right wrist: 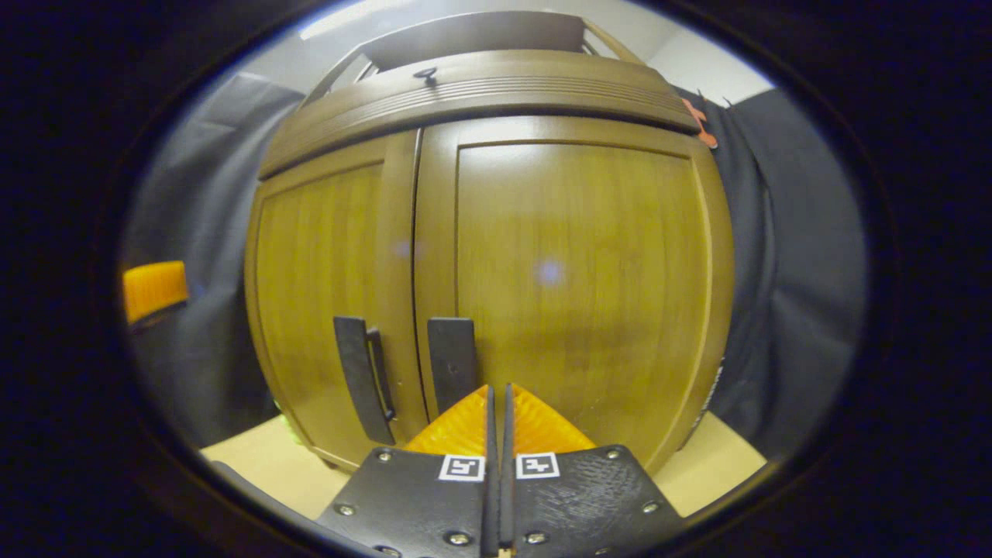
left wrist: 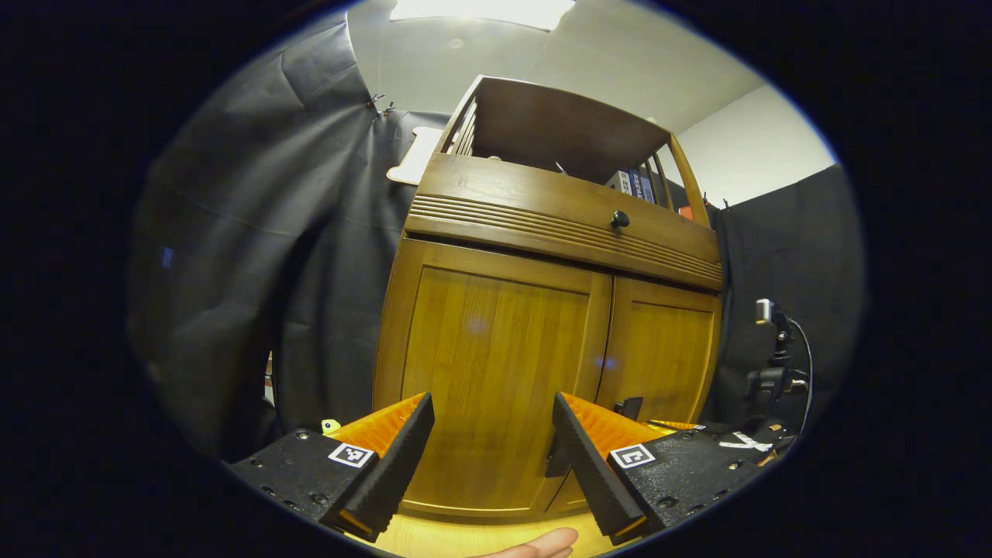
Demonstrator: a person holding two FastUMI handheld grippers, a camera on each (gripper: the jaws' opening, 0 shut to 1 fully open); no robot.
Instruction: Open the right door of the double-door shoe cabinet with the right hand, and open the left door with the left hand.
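Dark cloth [left wrist: 256, 256] hangs behind and to both sides of a wooden shoe cabinet [left wrist: 542, 232] that stands on a pale wooden surface [right wrist: 263, 465]. Shoe cabinet: double-door, both doors closed, the seam between them running straight down the front. Left door [right wrist: 325, 287]: flat panel with a dark vertical handle [right wrist: 362, 378] near its inner edge, low on the door. Right door [right wrist: 573, 287]: matching panel with its own dark handle [right wrist: 453, 363] just beside the seam. Above the doors, a ribbed drawer front [left wrist: 558, 221] with a small dark knob [left wrist: 619, 219]; above that, an open railed shelf [left wrist: 558, 128] with a few items at its right end, too small to identify. Right gripper [right wrist: 497, 399]: fingers brought together with barely a slit between them, holding nothing, tips close before the right door just right of its handle; contact cannot be determined. Left gripper [left wrist: 492, 418]: fingers spread wide, empty, set in front of the lower part of the left door. Far right in the left gripper view, a small camera on a stand [left wrist: 771, 364] against the cloth. A fingertip [left wrist: 542, 542] of the person shows at the bottom edge.
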